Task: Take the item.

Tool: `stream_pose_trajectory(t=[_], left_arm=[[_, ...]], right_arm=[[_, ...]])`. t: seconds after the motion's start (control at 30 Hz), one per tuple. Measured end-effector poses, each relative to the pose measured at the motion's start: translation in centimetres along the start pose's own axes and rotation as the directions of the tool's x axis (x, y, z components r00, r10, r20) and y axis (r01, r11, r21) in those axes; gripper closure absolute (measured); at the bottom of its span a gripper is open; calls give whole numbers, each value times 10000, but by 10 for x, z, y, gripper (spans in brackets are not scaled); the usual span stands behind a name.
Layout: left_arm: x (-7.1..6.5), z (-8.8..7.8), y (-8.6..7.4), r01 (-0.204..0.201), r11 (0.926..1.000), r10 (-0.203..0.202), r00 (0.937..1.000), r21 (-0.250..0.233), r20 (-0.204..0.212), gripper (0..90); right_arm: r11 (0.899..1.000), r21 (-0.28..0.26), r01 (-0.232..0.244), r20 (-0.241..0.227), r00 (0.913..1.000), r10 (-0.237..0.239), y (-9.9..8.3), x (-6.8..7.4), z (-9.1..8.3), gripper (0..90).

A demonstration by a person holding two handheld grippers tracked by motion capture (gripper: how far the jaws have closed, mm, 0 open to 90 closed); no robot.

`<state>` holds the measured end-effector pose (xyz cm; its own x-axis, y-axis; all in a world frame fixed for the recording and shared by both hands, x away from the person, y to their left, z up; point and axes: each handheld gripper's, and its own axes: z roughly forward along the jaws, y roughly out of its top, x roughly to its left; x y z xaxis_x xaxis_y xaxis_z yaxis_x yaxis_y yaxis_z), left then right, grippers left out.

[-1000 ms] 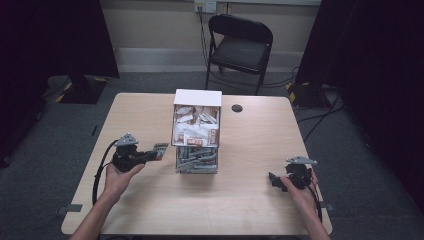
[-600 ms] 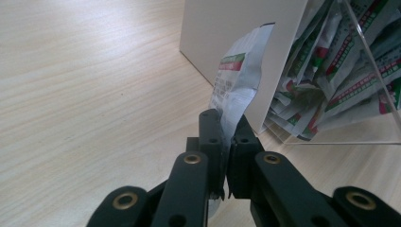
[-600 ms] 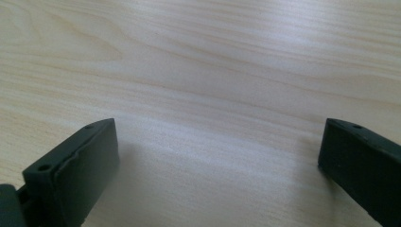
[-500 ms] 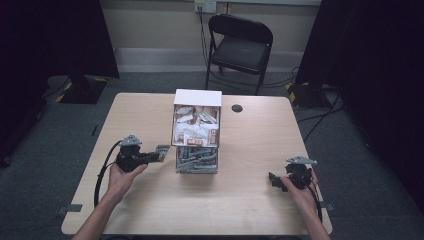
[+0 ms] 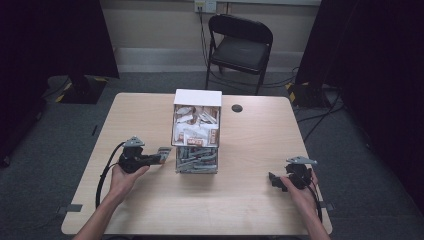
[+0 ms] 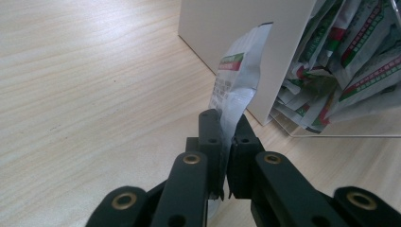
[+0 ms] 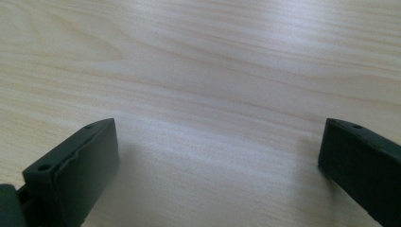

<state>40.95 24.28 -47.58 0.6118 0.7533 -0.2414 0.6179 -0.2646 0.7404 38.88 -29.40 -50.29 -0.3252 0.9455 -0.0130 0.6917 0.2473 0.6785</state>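
Note:
A silver sachet point(image 6: 239, 78) with a green and red label stands pinched between the jaws of my left gripper point(image 6: 227, 124), which is shut on it. In the high view the left gripper point(image 5: 159, 156) holds the sachet point(image 5: 164, 150) just left of the clear bin point(image 5: 196, 161) that is full of similar sachets. Above that bin stands a white box point(image 5: 197, 120) with more packets. My right gripper point(image 5: 272, 180) rests near the table's right front; its jaws stand wide apart over bare wood point(image 7: 217, 123), with nothing between them.
The wooden table point(image 5: 260, 210) has a small black round cap point(image 5: 237, 108) behind the white box. A black folding chair point(image 5: 240, 47) stands beyond the far edge. A cable point(image 5: 106, 170) loops from the left gripper toward the table's front.
The left hand with the sachet has shifted slightly, staying beside the clear bin. The right gripper has not moved.

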Motion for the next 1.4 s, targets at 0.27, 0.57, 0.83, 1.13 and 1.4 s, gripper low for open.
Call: stream_pose_trajectory(t=[0.27,0.57,0.83,1.13,1.4], left_arm=[[6,-1,-3,24,10000,-24,9994,-12,-360,781],[11,-2,-2,231,9996,-240,9971,-135,-723,618],[19,0,2,193,9993,-228,9937,-332,-1094,497],[28,5,0,318,9981,-391,9886,-520,-1451,336],[29,3,0,503,9968,-575,9909,-619,-1216,186]], right_arm=[[10000,1,1,-3,10000,-1,0,0,0,0],[10000,1,-2,-3,10000,2,0,0,0,0],[10000,-1,1,-1,10000,-1,0,0,0,0],[10000,0,1,-3,10000,-1,0,0,0,0],[10000,0,2,-2,10000,-2,0,0,0,0]])
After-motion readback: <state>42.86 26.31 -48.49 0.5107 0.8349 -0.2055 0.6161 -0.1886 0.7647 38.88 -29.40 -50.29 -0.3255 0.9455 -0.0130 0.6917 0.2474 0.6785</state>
